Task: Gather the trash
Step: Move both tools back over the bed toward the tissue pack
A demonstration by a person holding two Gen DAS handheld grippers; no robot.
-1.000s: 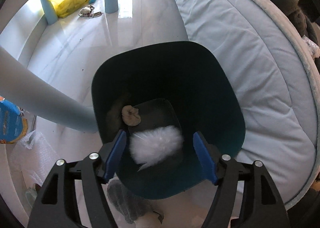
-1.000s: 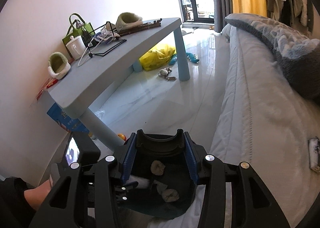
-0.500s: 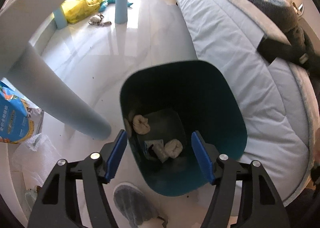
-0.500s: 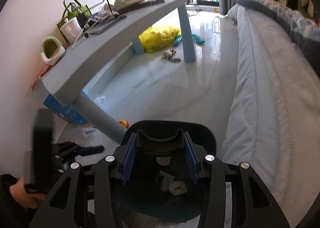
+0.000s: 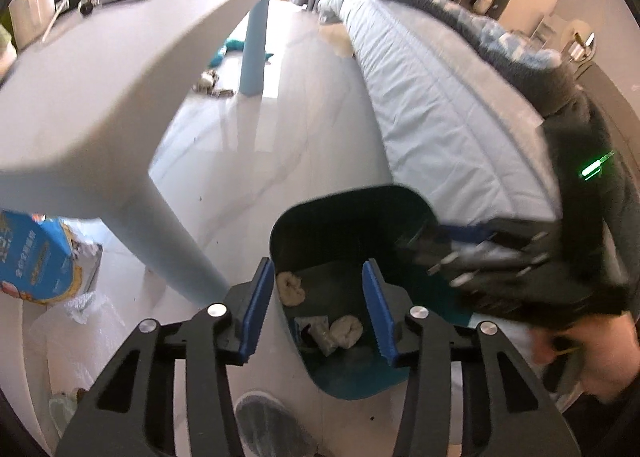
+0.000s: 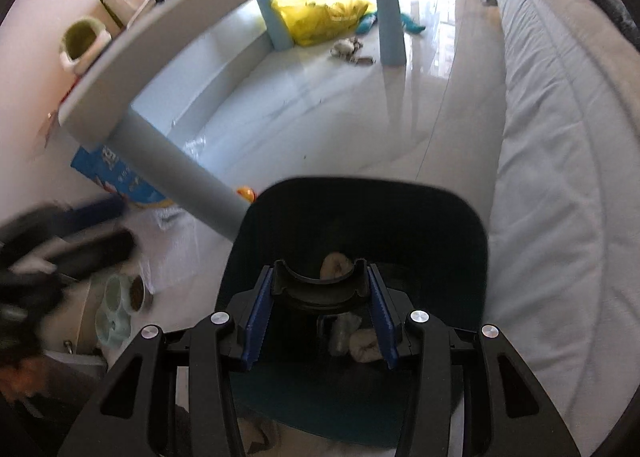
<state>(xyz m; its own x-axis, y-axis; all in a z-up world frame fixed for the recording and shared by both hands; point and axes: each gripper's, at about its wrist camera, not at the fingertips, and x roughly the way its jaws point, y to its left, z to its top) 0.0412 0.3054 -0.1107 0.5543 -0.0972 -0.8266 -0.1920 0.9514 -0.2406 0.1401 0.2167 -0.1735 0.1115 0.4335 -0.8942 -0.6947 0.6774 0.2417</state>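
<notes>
A dark teal trash bin stands on the floor between the table leg and the bed; it also shows in the right wrist view. Crumpled tissues and a wrapper lie at its bottom. My left gripper is open and empty above the bin's near left side. My right gripper is shut on a black curved plastic piece and holds it over the bin's opening. It appears blurred in the left wrist view over the bin's right rim.
A light blue table with its leg stands left of the bin. The bed runs along the right. A blue box, bubble wrap, a yellow bag and small items lie on the floor. A pet food bowl sits left.
The white fluffy piece dropped out of my left gripper into the bin. My left gripper rose and pulled back left. My right gripper moved lower over the bin with the black piece.
</notes>
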